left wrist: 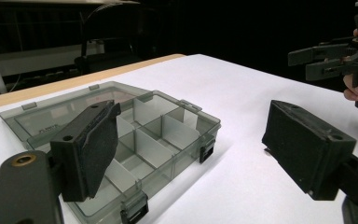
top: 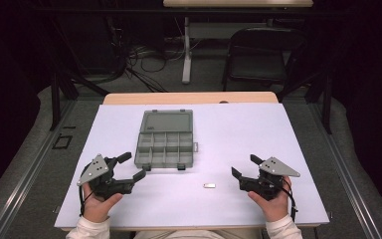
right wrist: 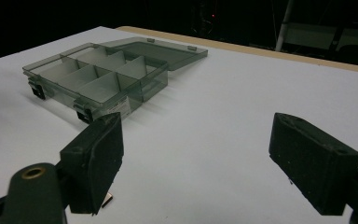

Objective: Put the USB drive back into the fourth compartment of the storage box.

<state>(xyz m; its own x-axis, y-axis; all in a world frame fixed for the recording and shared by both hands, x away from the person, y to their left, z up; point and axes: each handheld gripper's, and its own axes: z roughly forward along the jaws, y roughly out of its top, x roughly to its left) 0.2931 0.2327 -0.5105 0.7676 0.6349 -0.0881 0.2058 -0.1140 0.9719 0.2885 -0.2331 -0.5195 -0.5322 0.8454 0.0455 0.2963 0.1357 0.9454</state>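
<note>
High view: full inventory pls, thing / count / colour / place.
compartment box: 1, smoky grey see-through, lid open flat toward the far side, centre-left of the table, its compartments look empty
small metal piece: 1, silvery, on the white top nearer the person than the box, closer to the right gripper
table: 1, white top with a wooden far edge
chair: 1, black, on the floor beyond the table
cables: several, dark, on the floor at the back
left gripper: 1, black, jaws open, holding nothing
right gripper: 1, black, jaws open, holding nothing
hands: 2, white sleeves, near edge
</note>
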